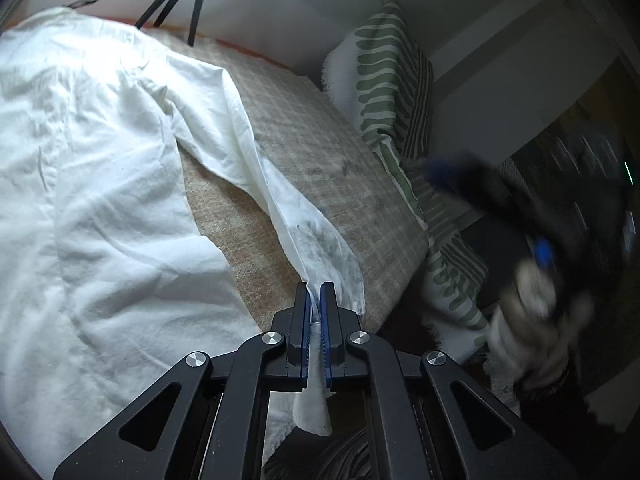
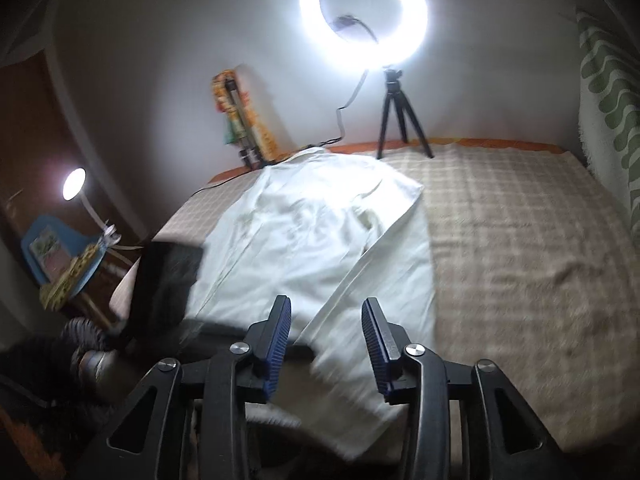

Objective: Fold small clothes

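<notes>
Left gripper [image 1: 316, 292] and right gripper [image 2: 326, 312]: black linkage arms, silver round screws, blue ribbed pads [image 2: 276, 344].

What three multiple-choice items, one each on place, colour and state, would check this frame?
1. Where does the tripod stand?
A. on the floor
B. at the bed's far edge, by the wall
C. on the shirt

2. What colour is the shirt?
A. white
B. green
C. black

3. How is the left hand-held gripper?
A. wide open, empty
B. out of view
C. shut on the sleeve

Key:
1 B, its legs rest on the blanket against the wall.
2 A, the cloth is white in both views.
3 C, its blue pads pinch the sleeve end; the right hand-held gripper is open and empty.
</notes>
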Demonstrator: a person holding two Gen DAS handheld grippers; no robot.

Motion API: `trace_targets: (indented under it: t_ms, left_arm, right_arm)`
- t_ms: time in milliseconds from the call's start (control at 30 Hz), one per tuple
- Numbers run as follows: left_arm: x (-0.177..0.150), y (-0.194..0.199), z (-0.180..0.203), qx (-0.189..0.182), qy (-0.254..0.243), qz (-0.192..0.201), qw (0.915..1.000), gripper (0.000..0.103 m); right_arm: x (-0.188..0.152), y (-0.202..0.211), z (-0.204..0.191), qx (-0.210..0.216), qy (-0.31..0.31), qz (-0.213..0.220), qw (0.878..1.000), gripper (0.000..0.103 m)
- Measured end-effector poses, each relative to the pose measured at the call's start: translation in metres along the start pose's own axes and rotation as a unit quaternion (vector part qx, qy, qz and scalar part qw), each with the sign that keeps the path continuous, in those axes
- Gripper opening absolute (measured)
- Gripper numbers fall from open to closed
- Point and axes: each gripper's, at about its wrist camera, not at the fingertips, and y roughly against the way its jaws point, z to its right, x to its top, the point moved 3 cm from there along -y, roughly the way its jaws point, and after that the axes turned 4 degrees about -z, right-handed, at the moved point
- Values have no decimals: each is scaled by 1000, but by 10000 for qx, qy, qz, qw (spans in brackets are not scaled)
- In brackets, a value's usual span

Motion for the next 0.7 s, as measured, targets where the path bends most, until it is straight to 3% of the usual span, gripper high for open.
trace_targets:
  t_ms: [67,233,300,500,533,600,700]
  left_arm:
    - [0,3,4,47,-115,23,9999,3]
    - [1,4,12,67,-272,42,9996,3]
    - [1,2,16,83,-364,25,9993,3]
    - [5,2,13,66,-431,-54,9990,3]
    - [6,2,11,55,-423,-61,9991,3]
    - [8,3,8,46,-436,-65,9990,3]
    - [9,4,-2,11,-369,-96,9993,3]
  right_arm:
    - [30,-24,14,-108,-148,-135,9997,42]
    - [109,-111,44,-963,-380,-652,9925,44]
    - [134,-143,50,-1099,-360,-829,9898,44]
    - [168,-224,62,-1621,-170,-1424,9763,41]
    - [168,-235,64,-1702,-123,-1540,9732,39]
    - [170,-250,67,-1771,-86,-1651,9702,9]
    - [176,-262,63,-1859,80,-1746,9669,0]
